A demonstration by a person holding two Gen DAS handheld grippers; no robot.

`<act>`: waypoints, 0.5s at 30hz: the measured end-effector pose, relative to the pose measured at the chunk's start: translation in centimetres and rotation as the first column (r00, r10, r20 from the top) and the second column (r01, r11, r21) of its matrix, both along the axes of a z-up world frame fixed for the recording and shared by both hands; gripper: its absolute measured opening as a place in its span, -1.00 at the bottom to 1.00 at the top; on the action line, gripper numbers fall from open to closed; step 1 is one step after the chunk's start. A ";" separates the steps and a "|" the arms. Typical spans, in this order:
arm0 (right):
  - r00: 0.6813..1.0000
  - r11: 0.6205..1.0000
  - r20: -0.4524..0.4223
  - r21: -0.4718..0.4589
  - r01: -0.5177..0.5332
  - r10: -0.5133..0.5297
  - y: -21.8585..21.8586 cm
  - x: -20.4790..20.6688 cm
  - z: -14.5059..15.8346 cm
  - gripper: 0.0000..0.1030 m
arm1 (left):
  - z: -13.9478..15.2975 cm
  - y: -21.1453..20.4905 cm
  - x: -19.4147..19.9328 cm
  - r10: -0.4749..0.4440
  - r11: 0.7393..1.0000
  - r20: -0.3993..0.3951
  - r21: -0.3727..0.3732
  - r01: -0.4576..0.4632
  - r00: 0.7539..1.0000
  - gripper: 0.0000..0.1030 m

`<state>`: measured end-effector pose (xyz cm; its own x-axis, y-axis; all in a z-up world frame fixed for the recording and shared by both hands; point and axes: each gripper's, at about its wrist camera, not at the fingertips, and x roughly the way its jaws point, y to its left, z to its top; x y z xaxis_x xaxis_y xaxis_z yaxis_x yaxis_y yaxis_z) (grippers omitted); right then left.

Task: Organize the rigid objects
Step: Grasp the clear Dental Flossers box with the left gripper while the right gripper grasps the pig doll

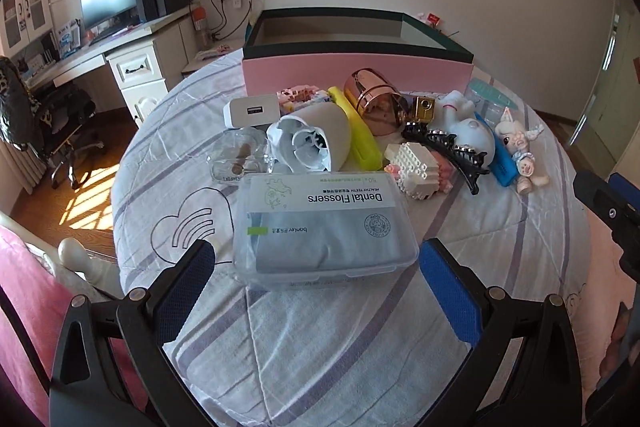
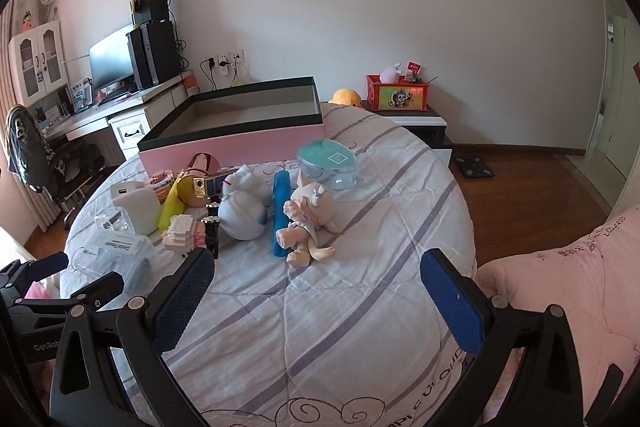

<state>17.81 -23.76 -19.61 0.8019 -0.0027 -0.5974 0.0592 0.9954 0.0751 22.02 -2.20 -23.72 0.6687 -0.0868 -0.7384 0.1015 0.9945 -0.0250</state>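
Note:
A clear dental flosser box lies on the striped bedspread just ahead of my open, empty left gripper. Behind it lie a white cup, a yellow case, a rose-gold cup, a white charger, a block model, a black hair clip, a blue tube and a doll. A pink box with a dark rim stands open at the back. My right gripper is open and empty, short of the doll and blue tube.
A teal-lidded clear container sits by the pink box. A white round figure lies mid-pile. A desk with monitor stands at the left, a bedside cabinet with a red crate behind, a pink quilt at the right.

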 end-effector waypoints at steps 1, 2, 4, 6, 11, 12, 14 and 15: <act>1.000 1.000 -0.007 0.002 0.000 0.000 -0.1 0.4 -0.2 1.00 | -0.4 0.1 0.4 0.013 1.000 -0.017 0.002 -0.013 1.000 1.00; 1.000 1.000 -0.013 0.001 0.001 -0.001 -0.2 0.7 -0.5 1.00 | -0.7 0.2 0.9 0.018 1.000 -0.030 0.007 -0.018 0.999 1.00; 1.000 1.000 -0.025 -0.001 0.003 -0.003 -0.3 1.5 -0.8 1.00 | -1.5 0.2 1.7 0.016 1.000 -0.058 0.009 -0.016 0.998 1.00; 0.999 1.000 -0.035 -0.003 0.007 -0.007 -0.5 2.5 -1.2 1.00 | -2.0 0.3 2.4 0.020 1.000 -0.071 0.002 -0.020 0.997 1.00; 0.997 1.000 -0.075 -0.007 0.011 -0.011 -1.1 4.5 -2.6 1.00 | -1.6 0.7 2.9 0.007 1.000 -0.023 -0.015 -0.007 1.000 0.84; 0.997 1.000 -0.081 -0.004 0.005 -0.006 -1.1 4.9 -2.8 1.00 | -1.5 0.9 2.9 0.002 1.000 -0.018 -0.019 -0.002 1.000 0.84; 0.996 1.000 -0.084 0.010 0.006 -0.005 -1.3 5.7 -3.2 1.00 | -1.3 1.0 2.8 -0.006 1.000 -0.008 -0.011 0.006 1.000 0.83; 0.997 1.000 -0.077 0.031 -0.001 0.004 -1.5 6.1 -3.3 1.00 | -1.2 1.0 2.6 -0.009 1.000 0.001 0.001 0.009 1.000 0.83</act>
<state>23.90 -25.27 -22.94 0.7538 0.0186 -0.6568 0.0635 0.9929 0.1010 24.65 -1.20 -24.88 0.6688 -0.0917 -0.7378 0.1101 0.9936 -0.0237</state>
